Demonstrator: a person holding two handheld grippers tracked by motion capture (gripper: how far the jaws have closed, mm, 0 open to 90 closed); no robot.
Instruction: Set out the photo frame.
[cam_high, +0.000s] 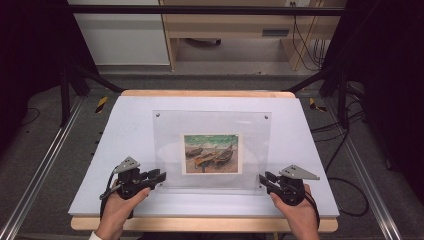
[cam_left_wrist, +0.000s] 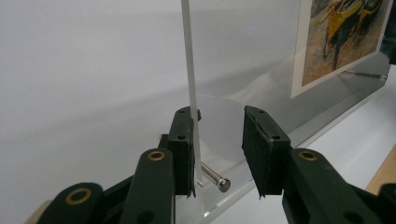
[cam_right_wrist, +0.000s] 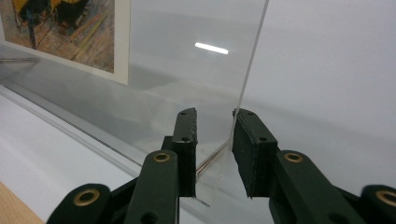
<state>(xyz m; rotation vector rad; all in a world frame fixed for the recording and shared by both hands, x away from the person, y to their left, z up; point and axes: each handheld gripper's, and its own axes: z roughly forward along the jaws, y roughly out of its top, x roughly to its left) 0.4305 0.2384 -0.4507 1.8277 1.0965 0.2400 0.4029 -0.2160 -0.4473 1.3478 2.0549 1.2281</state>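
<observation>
Left gripper and right gripper both sit with jaws parted around the lower corners of a clear acrylic frame, not clamped. Frame lies mid-table, holding a boat picture.

1. High view: even overhead light on the white rectangular table top; surroundings left and right fall dark.
2. Right gripper view: a small bright glare streak on the clear acrylic picture frame.
3. Left gripper view: far print soft; near black jaws sharp.
</observation>
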